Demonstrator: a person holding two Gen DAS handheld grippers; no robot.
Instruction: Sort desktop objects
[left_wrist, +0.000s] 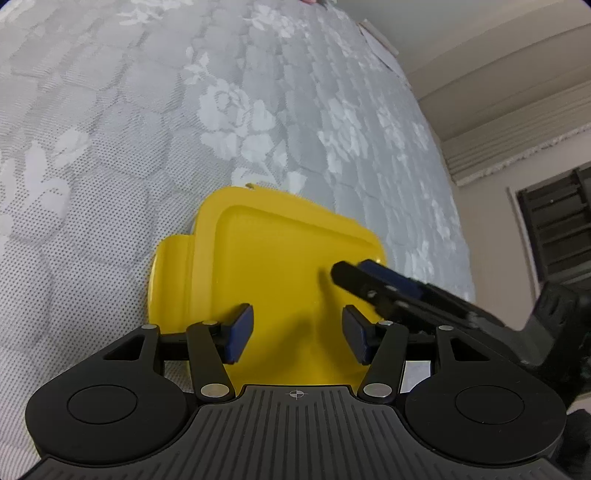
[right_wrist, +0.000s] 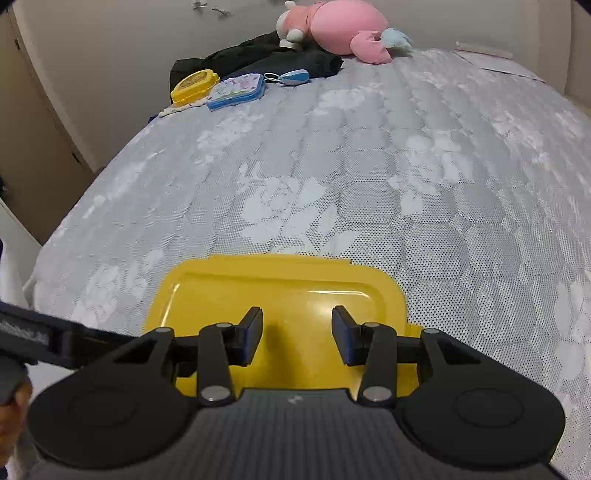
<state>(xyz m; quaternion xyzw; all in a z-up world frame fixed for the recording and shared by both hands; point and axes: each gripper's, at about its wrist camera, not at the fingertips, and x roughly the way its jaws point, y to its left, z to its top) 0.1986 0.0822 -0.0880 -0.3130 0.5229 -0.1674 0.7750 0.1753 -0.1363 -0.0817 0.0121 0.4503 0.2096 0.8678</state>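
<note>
A yellow plastic box (left_wrist: 266, 258) with a flat lid lies on the grey flowered mattress (left_wrist: 184, 110); it also shows in the right wrist view (right_wrist: 273, 291). My left gripper (left_wrist: 297, 332) is open and empty, just above the box's near edge. My right gripper (right_wrist: 297, 334) is open and empty over the same lid; its fingers (left_wrist: 354, 280) reach in from the right in the left wrist view, above the lid's right side. The left gripper's body (right_wrist: 55, 339) shows at the left edge of the right wrist view.
At the mattress's far left lie a smaller yellow box (right_wrist: 194, 85), a blue flowered box (right_wrist: 236, 90), a small blue object (right_wrist: 293, 77) and dark clothing (right_wrist: 258, 55). A pink plush toy (right_wrist: 340, 29) lies at the far end. A wall (right_wrist: 92, 55) runs along the left.
</note>
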